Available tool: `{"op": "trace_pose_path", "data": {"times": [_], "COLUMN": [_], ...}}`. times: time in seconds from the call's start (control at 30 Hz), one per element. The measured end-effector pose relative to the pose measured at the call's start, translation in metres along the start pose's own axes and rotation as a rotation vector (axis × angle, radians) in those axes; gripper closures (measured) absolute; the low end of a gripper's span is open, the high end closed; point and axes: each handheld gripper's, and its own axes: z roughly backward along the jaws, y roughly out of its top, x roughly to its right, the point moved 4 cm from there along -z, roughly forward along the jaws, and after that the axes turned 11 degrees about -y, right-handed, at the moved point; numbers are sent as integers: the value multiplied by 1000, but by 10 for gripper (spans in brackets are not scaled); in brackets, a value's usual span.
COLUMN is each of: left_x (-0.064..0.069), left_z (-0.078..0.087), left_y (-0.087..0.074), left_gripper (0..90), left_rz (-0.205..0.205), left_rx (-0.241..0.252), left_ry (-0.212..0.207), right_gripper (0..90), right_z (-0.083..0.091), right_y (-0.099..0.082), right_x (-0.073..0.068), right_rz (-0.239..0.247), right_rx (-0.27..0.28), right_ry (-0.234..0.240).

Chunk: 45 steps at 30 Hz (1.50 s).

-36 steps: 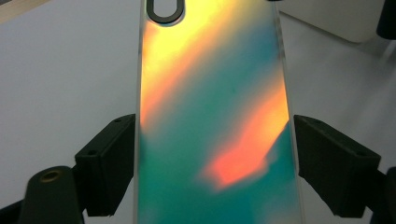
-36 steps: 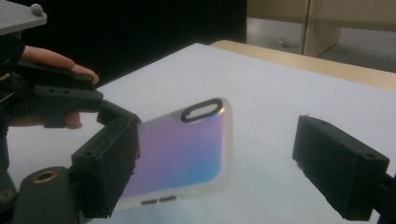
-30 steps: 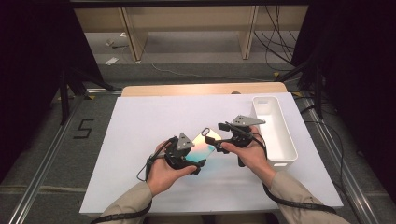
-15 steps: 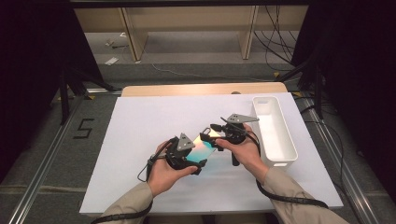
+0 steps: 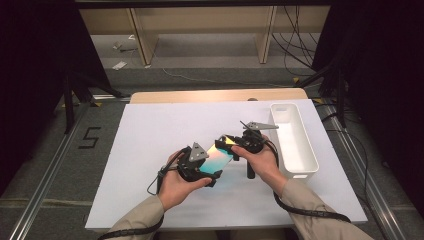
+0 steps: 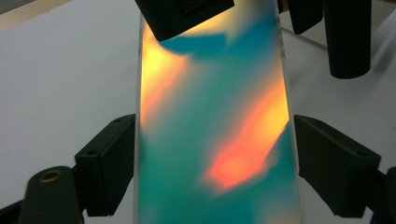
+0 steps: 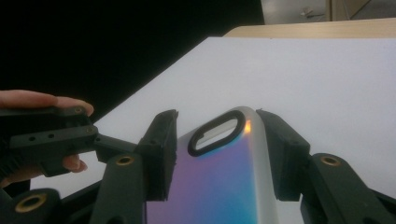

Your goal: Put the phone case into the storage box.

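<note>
An iridescent phone case (image 5: 220, 152), teal and orange with a purple sheen, hangs above the middle of the white table between both grippers. My left gripper (image 5: 211, 167) clamps its near end; in the left gripper view the case (image 6: 215, 140) fills the gap and both jaws press its long edges. My right gripper (image 5: 231, 146) clamps the far end, the end with the oval camera cutout (image 7: 196, 141). In the right gripper view the case (image 7: 219, 182) sits tight between the jaws of that gripper (image 7: 217, 144). The left gripper (image 7: 51, 135) shows beyond it, with fingers around it.
A long white bin (image 5: 312, 161) stands on the right side of the white tabletop (image 5: 150, 135), just right of the right hand. A wooden strip (image 5: 215, 95) borders the far edge. Dark floor, rails and cables surround the table.
The right gripper has moved left and slightly down onto the far end of the case and shut on it. The left gripper has kept hold almost in place.
</note>
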Motion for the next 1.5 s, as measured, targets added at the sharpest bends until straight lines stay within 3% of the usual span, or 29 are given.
{"op": "trace_pose_path", "data": {"times": [0.23, 0.53, 0.73, 0.77, 0.83, 0.87, 0.9, 0.93, 0.97, 1.07, 1.1, 1.2, 1.23, 1.27, 1.5], "left_x": [0, -1, 1, 1, 0, 0, 0, 1, -1, -3, -3, -4, -5, -5, -6], "left_z": [-1, -2, -3, -2, 0, 0, 1, 2, 6, 8, 8, 8, 7, 7, 6], "left_y": [-1, -3, -2, 1, 3, 3, 5, 4, 6, 7, 7, 6, 4, 4, 2], "left_gripper": [170, 169, 166, 166, 174, 150, 150, 127, 115, 91, 84, 77, 77, 77, 80], "left_rz": [-2, 7, -42, -69, -84, -84, -75, -53, -73, -55, -55, -48, -49, -49, -51], "left_rx": [1, -4, 11, 27, 51, 51, 68, 78, 99, 121, 121, 131, 122, 122, 117], "left_ry": [-4, -28, -13, -2, -6, -6, -20, -34, -37, -51, -51, -59, -60, -60, -66], "right_gripper": [572, 635, 727, 744, 800, 802, 802, 802, 802, 802, 802, 801, 801, 801, 801], "right_z": [3, 5, 13, 15, 22, 25, 25, 33, 36, 46, 46, 50, 51, 51, 49], "right_y": [1, 4, 14, 17, 25, 30, 30, 40, 44, 55, 55, 58, 59, 59, 54], "right_x": [2, 1, -6, -7, -13, -17, -17, -23, -24, -28, -28, -29, -28, -28, -31], "right_rz": [-58, -48, -71, -81, -99, -65, -65, -3, 10, 80, 80, 115, 154, 154, 279], "right_rx": [-9, 0, 29, 37, 45, 53, 53, 79, 97, 122, 122, 111, 99, 99, 25], "right_ry": [23, 40, 82, 98, 161, 160, 160, 153, 159, 141, 141, 145, 145, 145, 155]}}
